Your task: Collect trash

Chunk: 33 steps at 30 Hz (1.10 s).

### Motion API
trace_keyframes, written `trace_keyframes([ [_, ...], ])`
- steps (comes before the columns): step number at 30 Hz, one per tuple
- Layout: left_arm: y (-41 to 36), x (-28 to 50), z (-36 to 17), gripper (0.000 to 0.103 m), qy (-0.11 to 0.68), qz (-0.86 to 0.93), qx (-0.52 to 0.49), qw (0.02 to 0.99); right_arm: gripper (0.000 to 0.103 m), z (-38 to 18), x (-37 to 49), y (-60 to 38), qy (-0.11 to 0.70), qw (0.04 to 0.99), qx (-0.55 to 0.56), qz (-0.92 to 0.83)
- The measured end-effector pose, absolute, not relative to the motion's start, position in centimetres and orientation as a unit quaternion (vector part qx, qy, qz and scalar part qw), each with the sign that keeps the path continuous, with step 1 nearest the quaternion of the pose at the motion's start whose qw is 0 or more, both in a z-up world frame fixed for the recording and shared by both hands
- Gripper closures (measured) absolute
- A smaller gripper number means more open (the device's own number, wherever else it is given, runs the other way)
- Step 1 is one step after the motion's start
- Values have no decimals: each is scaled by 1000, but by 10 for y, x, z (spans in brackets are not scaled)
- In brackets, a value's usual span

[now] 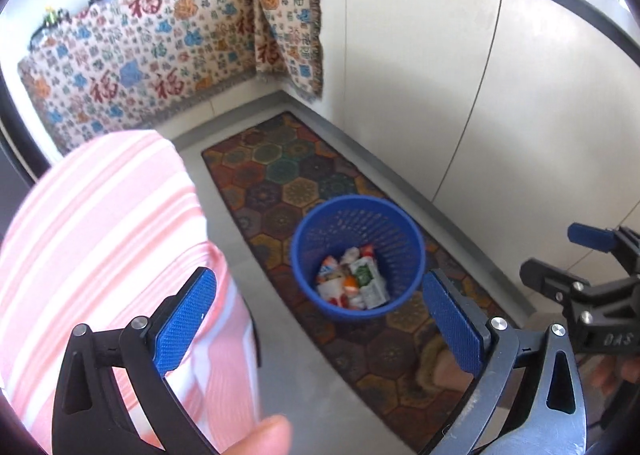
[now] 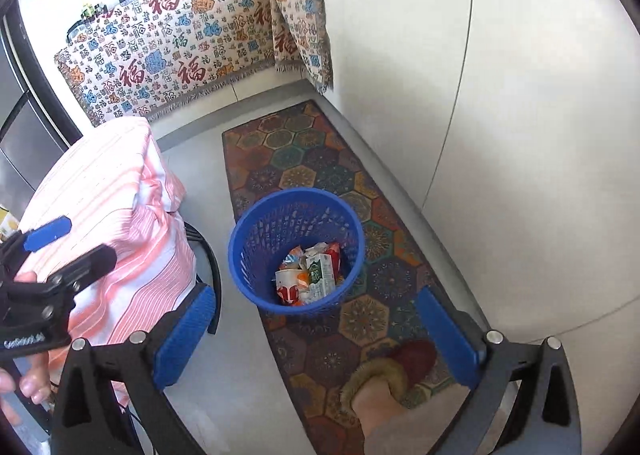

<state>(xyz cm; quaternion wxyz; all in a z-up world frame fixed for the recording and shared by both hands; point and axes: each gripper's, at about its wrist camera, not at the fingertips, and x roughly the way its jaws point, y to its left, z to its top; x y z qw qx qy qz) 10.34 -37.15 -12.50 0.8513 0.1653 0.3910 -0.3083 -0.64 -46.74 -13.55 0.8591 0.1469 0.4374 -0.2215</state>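
A blue mesh waste basket (image 1: 356,255) stands on a patterned floor runner and also shows in the right wrist view (image 2: 296,251). Inside it lies trash: a green-and-white carton (image 1: 368,281) (image 2: 320,275), a paper cup (image 2: 288,287) and crumpled wrappers. My left gripper (image 1: 320,319) is open and empty, held above and just short of the basket. My right gripper (image 2: 316,335) is open and empty too, above the basket's near side. The right gripper also shows at the right edge of the left wrist view (image 1: 576,275), and the left gripper at the left edge of the right wrist view (image 2: 60,251).
A table under a pink-striped cloth (image 1: 104,255) (image 2: 116,207) stands left of the basket. The hexagon-patterned runner (image 2: 320,159) lies along white cabinets (image 2: 500,95). A patterned cloth (image 1: 152,43) covers the far counter, with pans on top. A slippered foot (image 2: 392,375) stands on the runner.
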Motion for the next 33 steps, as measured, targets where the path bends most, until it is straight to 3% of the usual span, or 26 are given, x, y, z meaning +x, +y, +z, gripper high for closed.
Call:
trace_keyframes([
  [13,-361,110,-121,1,441,-296,144,835,0,-121,-15,-447,442,861,135,-211],
  [33,-360,105,-125,1,449,-294,151,830,0,-117,-13,-437,447,862,128,-202],
])
